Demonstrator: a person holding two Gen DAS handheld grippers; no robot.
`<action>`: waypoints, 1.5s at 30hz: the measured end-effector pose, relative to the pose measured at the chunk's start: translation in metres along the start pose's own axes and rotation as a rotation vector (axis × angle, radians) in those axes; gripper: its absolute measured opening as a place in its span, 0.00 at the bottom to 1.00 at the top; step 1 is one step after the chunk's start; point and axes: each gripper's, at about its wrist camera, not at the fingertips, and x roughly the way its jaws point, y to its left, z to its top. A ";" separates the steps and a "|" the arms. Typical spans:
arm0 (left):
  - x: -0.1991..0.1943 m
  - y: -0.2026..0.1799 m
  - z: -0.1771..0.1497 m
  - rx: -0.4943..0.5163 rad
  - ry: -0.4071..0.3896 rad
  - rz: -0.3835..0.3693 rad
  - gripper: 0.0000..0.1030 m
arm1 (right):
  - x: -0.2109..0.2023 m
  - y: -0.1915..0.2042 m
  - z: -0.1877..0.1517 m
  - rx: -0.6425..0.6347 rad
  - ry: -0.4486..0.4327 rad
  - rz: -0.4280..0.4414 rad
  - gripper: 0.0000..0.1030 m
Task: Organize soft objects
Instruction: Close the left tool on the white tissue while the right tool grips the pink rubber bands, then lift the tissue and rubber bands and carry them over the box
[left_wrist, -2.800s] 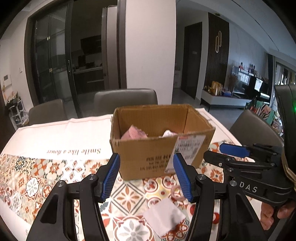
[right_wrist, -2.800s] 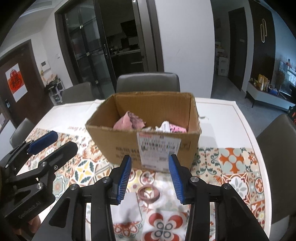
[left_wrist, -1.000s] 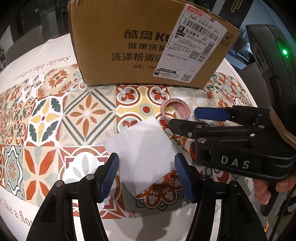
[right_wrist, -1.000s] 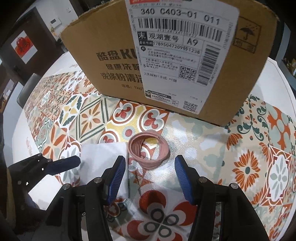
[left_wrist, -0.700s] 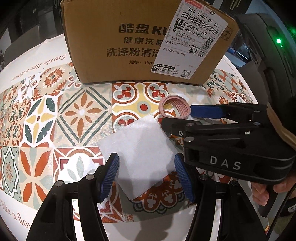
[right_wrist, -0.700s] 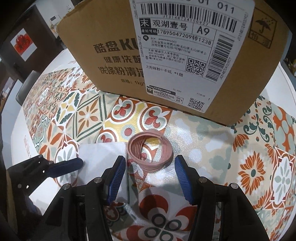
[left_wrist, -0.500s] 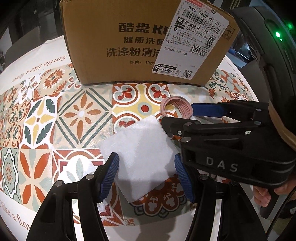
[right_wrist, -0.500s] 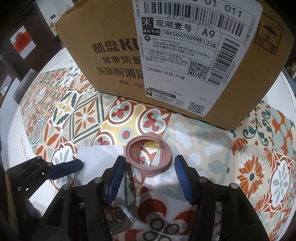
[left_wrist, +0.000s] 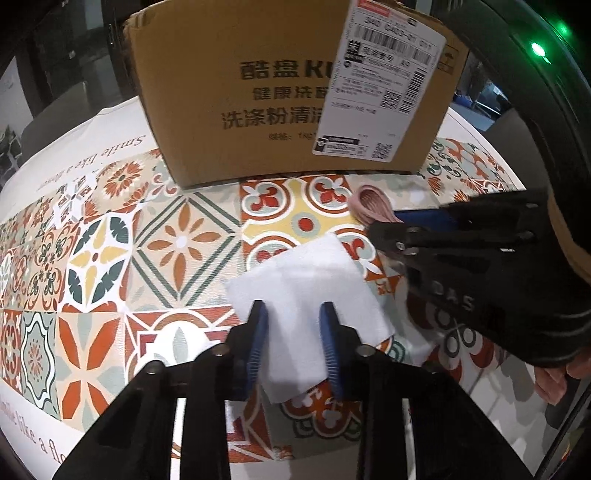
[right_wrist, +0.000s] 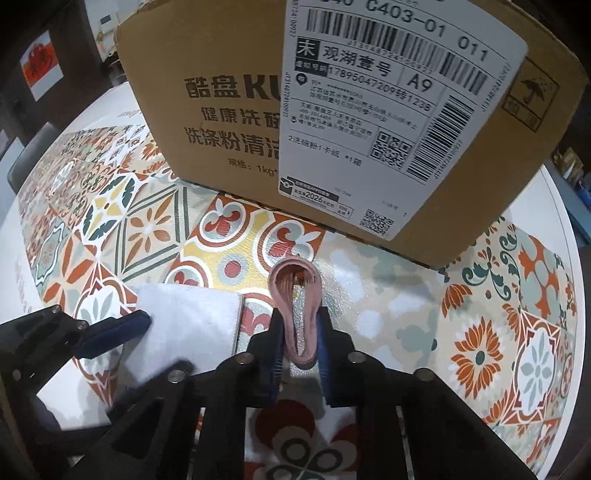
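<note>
A white square cloth (left_wrist: 306, 280) lies on the patterned tablecloth in front of the cardboard box (left_wrist: 258, 92). My left gripper (left_wrist: 293, 314) has its blue fingers closed in on the cloth's near part, pinching it. My right gripper (right_wrist: 299, 325) is shut on a pink band (right_wrist: 295, 295), squeezed into a narrow loop just before the box (right_wrist: 258, 110). The cloth also shows in the right wrist view (right_wrist: 184, 317), left of the band. The pink band shows in the left wrist view (left_wrist: 371, 203) at the right gripper's tip.
The box stands close behind both grippers, with a white shipping label (right_wrist: 388, 110) on its front. The tablecloth (left_wrist: 110, 258) covers a white round table whose edge (right_wrist: 561, 206) runs at the right. The right gripper body (left_wrist: 480, 277) is close beside the left one.
Both grippers have closed: the left on the white cloth, the right on the pink band, which went from a round ring to a squeezed loop. Both moved slightly closer to the table.
</note>
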 end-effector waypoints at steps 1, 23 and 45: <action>0.000 0.002 0.000 -0.005 -0.003 0.002 0.20 | 0.000 -0.001 -0.001 0.008 0.001 0.000 0.15; -0.058 0.028 0.006 -0.085 -0.125 -0.111 0.07 | -0.048 -0.001 -0.020 0.125 -0.069 0.074 0.15; -0.128 0.030 0.027 -0.079 -0.325 -0.116 0.07 | -0.130 0.016 -0.007 0.148 -0.252 0.076 0.15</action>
